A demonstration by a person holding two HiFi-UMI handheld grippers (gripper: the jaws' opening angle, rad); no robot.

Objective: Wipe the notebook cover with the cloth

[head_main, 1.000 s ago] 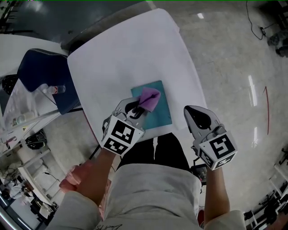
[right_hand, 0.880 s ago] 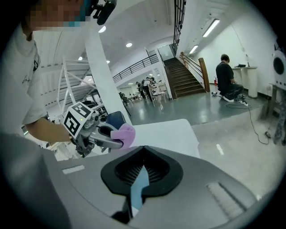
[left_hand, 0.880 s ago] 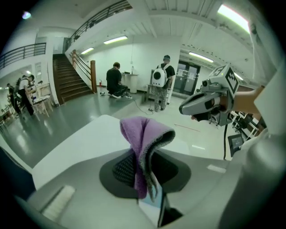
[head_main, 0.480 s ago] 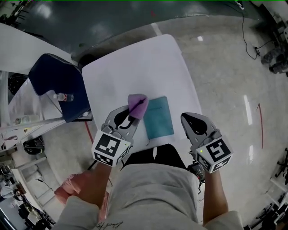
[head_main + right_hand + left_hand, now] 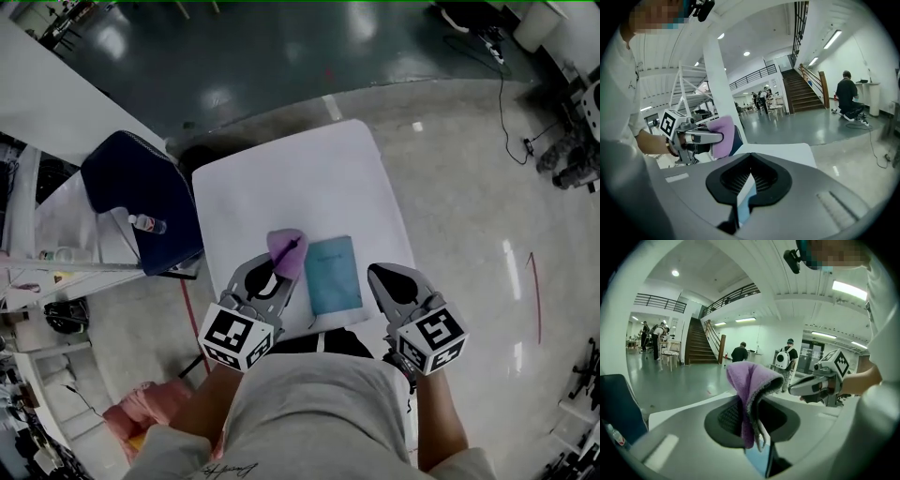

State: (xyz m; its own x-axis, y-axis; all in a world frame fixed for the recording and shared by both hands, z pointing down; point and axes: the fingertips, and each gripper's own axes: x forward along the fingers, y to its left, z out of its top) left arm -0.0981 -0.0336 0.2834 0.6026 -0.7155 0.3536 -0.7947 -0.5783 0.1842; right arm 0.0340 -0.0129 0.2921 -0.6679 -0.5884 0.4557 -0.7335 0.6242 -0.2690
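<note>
A teal notebook [image 5: 333, 274] lies near the front edge of the white table [image 5: 281, 183]. My left gripper [image 5: 280, 269] is shut on a purple cloth [image 5: 286, 249]. The cloth hangs just left of the notebook's far corner, and whether it touches the table I cannot tell. In the left gripper view the cloth [image 5: 749, 383] sticks up from between the jaws of my left gripper [image 5: 751, 427], and a sliver of notebook [image 5: 757, 458] shows below. My right gripper [image 5: 381, 274] is shut and empty, to the right of the notebook. The right gripper view shows my right gripper [image 5: 747, 186], the left gripper [image 5: 701, 137] and the cloth [image 5: 723, 131].
A dark blue chair [image 5: 136, 192] stands left of the table, with a plastic bottle [image 5: 150, 225] on the shelf beside it. A pink bag [image 5: 141, 417] lies on the floor at lower left. Cables [image 5: 506, 84] trail at the right. People stand far off in the hall.
The left gripper has carried the cloth leftward off the notebook cover to its left side. The head view has drawn back, so table and notebook look smaller. The right gripper stayed beside the notebook.
</note>
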